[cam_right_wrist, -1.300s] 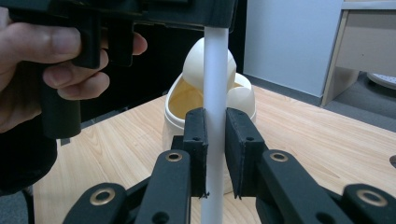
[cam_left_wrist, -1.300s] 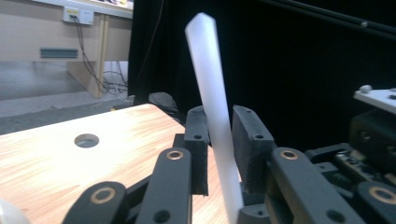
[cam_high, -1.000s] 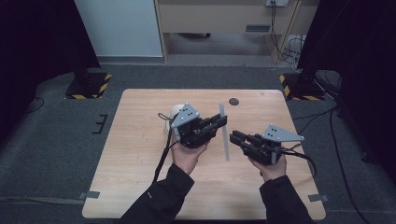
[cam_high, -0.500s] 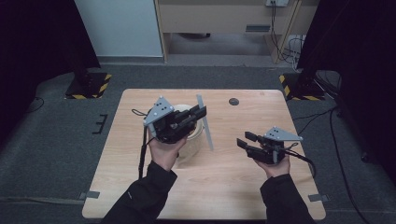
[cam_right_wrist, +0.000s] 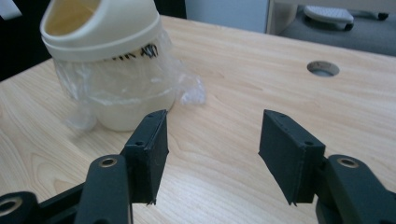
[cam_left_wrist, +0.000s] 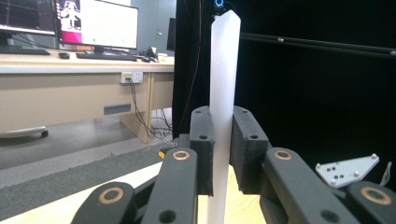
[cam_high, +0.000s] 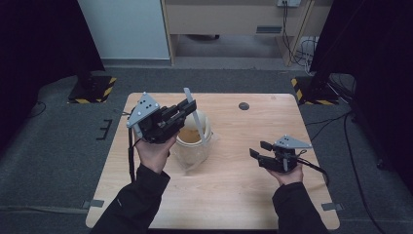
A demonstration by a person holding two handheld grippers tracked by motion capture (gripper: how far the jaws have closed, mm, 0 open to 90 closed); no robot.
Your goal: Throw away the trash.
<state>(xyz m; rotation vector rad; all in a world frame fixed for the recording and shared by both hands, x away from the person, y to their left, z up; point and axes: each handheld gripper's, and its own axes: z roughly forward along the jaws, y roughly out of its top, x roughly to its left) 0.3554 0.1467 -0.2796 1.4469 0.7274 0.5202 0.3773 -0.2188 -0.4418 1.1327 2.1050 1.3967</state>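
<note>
now the left gripper is raised over the left half of the wooden table, its jaws clamped on a flat white strip. in the left gripper view the strip stands upright between the two black pads, pinched near its lower part, its pointed top well above them. from the high view the strip leans over the mouth of a cream-coloured cup that stands on the table just right of the left hand. clear plastic film is wrapped round the body of the cup, bunched at its base, and the cup's wide rim sits above the film.

the right gripper is low over the right part of the table, well apart from the cup. its jaws have just been opening, and in the right gripper view they stand parted with bare wood between them and nothing held. a round hole lies in the far part of the tabletop.
</note>
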